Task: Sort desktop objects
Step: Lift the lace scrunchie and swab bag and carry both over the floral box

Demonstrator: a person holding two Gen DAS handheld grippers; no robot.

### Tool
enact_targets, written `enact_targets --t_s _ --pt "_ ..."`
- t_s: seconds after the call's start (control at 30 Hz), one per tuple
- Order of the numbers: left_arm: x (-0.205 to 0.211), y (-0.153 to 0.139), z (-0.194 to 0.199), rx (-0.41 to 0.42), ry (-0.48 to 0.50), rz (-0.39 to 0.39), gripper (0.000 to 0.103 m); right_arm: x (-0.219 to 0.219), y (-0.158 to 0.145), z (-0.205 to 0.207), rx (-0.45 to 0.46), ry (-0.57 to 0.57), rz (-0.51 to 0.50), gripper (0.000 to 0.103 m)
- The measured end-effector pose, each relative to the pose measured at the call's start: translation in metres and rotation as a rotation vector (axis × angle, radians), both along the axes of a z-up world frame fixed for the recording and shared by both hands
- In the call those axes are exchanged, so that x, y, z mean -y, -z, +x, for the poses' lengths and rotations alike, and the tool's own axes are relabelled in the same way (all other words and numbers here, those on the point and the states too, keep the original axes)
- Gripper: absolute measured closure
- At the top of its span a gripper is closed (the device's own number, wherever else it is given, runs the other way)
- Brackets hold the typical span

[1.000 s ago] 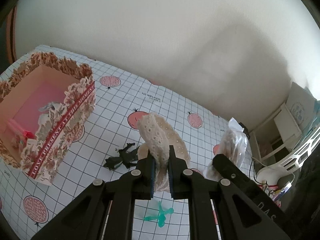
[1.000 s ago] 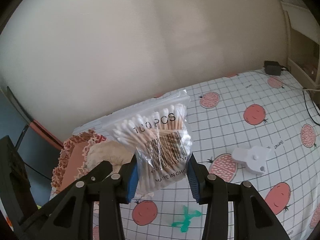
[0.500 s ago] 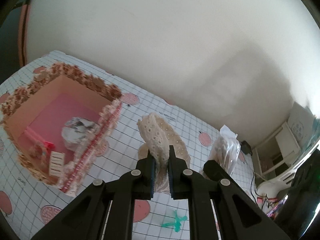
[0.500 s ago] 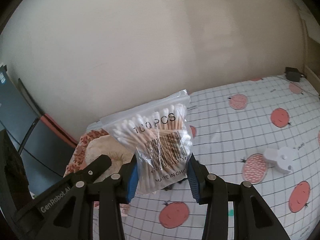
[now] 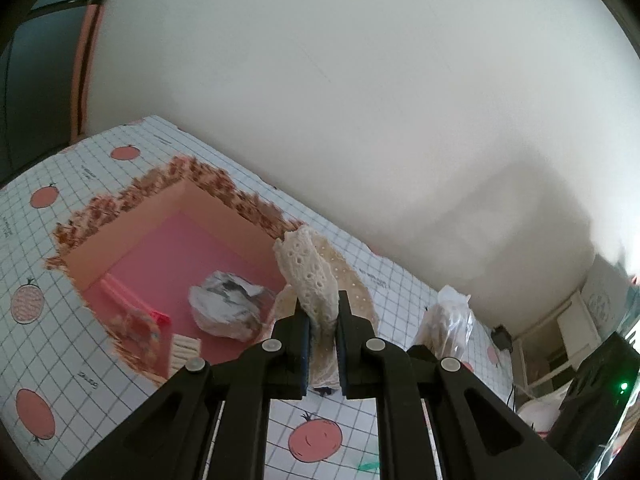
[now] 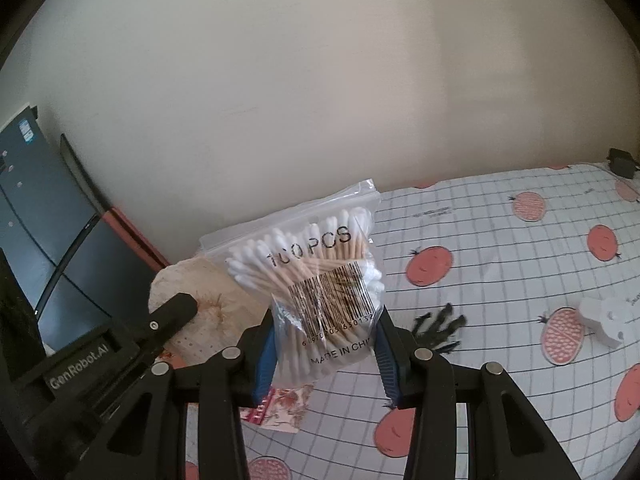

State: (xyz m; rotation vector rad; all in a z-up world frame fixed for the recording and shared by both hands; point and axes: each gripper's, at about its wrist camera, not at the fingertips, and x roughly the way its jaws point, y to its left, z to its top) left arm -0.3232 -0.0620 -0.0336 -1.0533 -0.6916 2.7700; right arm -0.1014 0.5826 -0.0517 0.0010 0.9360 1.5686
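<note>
My left gripper [image 5: 322,350] is shut on a folded cream lace doily [image 5: 310,276], held in the air beside the near right corner of a floral cardboard box [image 5: 120,248] with a pink floor. My right gripper [image 6: 327,350] is shut on a clear bag of cotton swabs [image 6: 320,276], held upright above the table. In the right wrist view the doily [image 6: 188,292] and the left gripper's body show at the left. In the left wrist view the swab bag [image 5: 448,324] appears to the right of the doily.
Inside the box lie a crumpled white wrapper [image 5: 226,310], a pink item [image 5: 132,312] and a small comb-like piece [image 5: 185,346]. On the tomato-print tablecloth [image 6: 500,240] sit a black toy figure [image 6: 438,328], a white plastic piece [image 6: 604,320] and a green toy [image 5: 368,466]. A wall stands close behind.
Both grippers have travelled left and slightly up with their loads. The box has slid from the left edge toward the centre of the left wrist view, so its interior now shows.
</note>
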Motion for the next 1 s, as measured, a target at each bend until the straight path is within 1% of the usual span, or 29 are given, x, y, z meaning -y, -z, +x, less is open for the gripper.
enact_targets --t_s 0.3,0.6,0.7,0.87,1.0 --pt "0.041 -0.003 0.007 -0.022 -0.123 0.005 0.092 -0.010 -0.004 -0.025 0.001 -0.047 0.022 0.057" --pt "0.066 -0.002 0.019 -0.039 -0.211 0.004 0.092 -0.017 -0.004 -0.047 -0.012 -0.081 0.038 0.057" --pt "0.074 0.000 0.018 -0.044 -0.237 0.005 0.092 -0.021 -0.002 -0.057 -0.014 -0.110 0.038 0.057" --pt "0.084 0.002 0.021 -0.027 -0.292 -0.007 0.092 -0.026 0.002 -0.074 -0.024 -0.152 0.024 0.057" --pt "0.093 0.005 0.025 -0.016 -0.322 0.007 0.092 -0.030 0.004 -0.081 -0.026 -0.165 0.022 0.057"
